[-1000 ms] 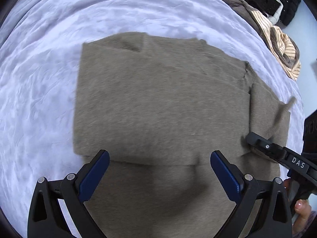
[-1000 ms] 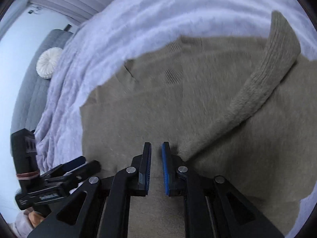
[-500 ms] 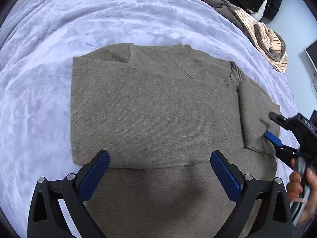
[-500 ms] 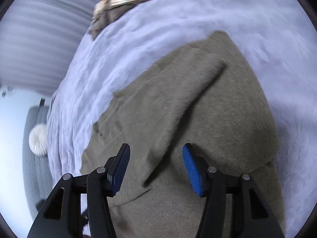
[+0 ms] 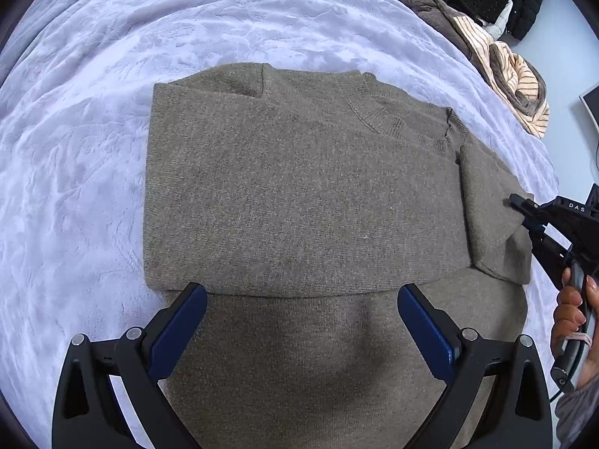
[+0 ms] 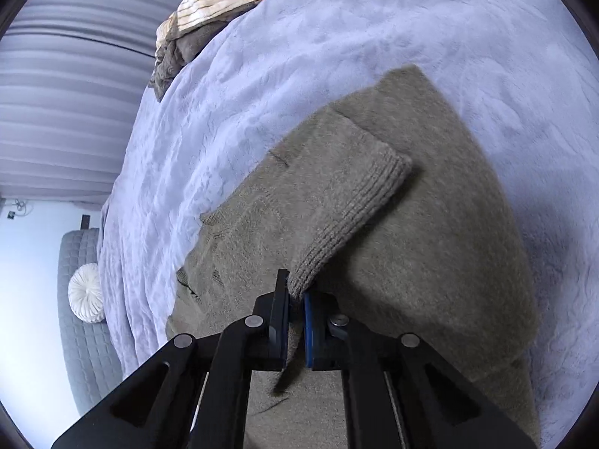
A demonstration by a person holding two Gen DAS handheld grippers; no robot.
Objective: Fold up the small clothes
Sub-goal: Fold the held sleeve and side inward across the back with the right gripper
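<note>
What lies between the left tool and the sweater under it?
Nothing visible. The left tool hangs open over the sweater, with only bare knit between its fingers. The right tool is closing on the cuff at the far side, clear of it.

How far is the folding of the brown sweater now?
Done: one sleeve lies folded across the sweater on the blanket. In hand: the closing right gripper pinches the other sleeve's cuff. The left gripper hovers open. Left: laying this sleeve, folding the body.
</note>
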